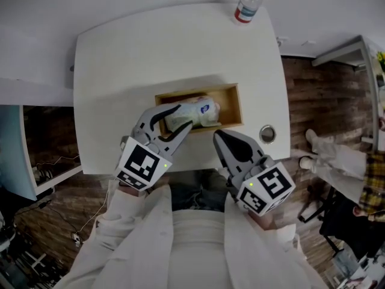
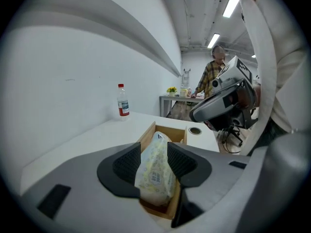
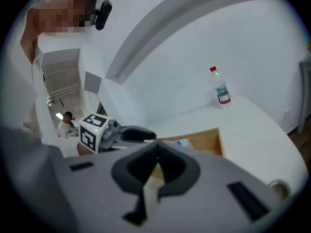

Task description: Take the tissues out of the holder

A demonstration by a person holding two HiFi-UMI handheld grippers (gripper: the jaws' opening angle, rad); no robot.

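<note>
A wooden holder (image 1: 232,105) lies on the white table (image 1: 120,71); it is a shallow open box. A soft tissue pack (image 1: 197,113) with a pale printed wrapper stands in it. My left gripper (image 1: 183,117) reaches into the holder from the near side. Its jaws stand wide on either side of the pack (image 2: 155,171), open. My right gripper (image 1: 218,136) hovers over the table's near edge, just right of the left one. It is shut with nothing in it, its tips meeting in the right gripper view (image 3: 156,152).
A plastic water bottle (image 1: 248,3) with a red cap stands at the table's far right corner. A round cable hole (image 1: 267,134) sits right of the holder. A person (image 2: 214,76) stands at a far table, and another person's legs (image 1: 337,155) show on the right.
</note>
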